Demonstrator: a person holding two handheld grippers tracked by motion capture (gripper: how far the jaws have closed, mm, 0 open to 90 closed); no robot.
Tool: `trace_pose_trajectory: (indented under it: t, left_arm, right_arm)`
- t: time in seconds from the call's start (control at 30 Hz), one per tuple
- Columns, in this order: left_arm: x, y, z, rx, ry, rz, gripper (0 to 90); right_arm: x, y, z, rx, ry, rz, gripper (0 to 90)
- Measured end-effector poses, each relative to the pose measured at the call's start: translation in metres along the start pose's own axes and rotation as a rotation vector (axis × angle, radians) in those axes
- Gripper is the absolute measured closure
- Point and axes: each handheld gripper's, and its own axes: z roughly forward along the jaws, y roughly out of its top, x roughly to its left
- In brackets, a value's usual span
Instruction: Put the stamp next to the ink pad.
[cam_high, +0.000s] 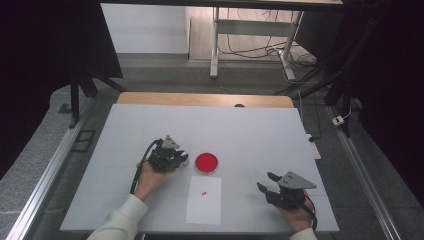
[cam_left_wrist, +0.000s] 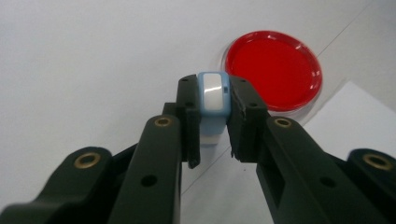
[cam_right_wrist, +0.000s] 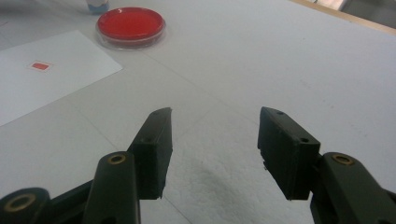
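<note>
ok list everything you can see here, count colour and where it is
petri dish: 1, clear with red filling, table centre
small block: 1, light blue and white, clamped between the left gripper's jaws beside the dish
paper sheet: 1, white, near edge, in front of the dish
small mark: 1, red, on the sheet
table: 1, white top with a wooden far edge
desk frame: 1, white, on the floor beyond the table
left gripper: 1, black, left of the dish
right gripper: 1, black, jaws apart, near right
</note>
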Motion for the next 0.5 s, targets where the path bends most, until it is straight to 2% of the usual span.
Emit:
trace_pose_trajectory:
  t: [0.3, 0.37, 0.5]
  left_arm:
    - [-0.0016, -0.0007, 0.0028, 0.004, -0.004, 0.003, 73.2]
    - [-0.0015, -0.0005, 0.0019, -0.003, -0.004, -0.001, 68.1]
    - [-0.0009, 0.0002, -0.0028, -0.026, 0.002, -0.024, 49.2]
  right_arm:
    - [-0.0018, -0.0004, -0.0026, -0.003, -0.017, 0.008, 44.1]
    - [-0.0018, -0.0004, -0.0027, -0.004, -0.016, 0.008, 44.1]
    - [-0.0018, -0.0003, -0.0029, -0.001, -0.02, 0.007, 44.1]
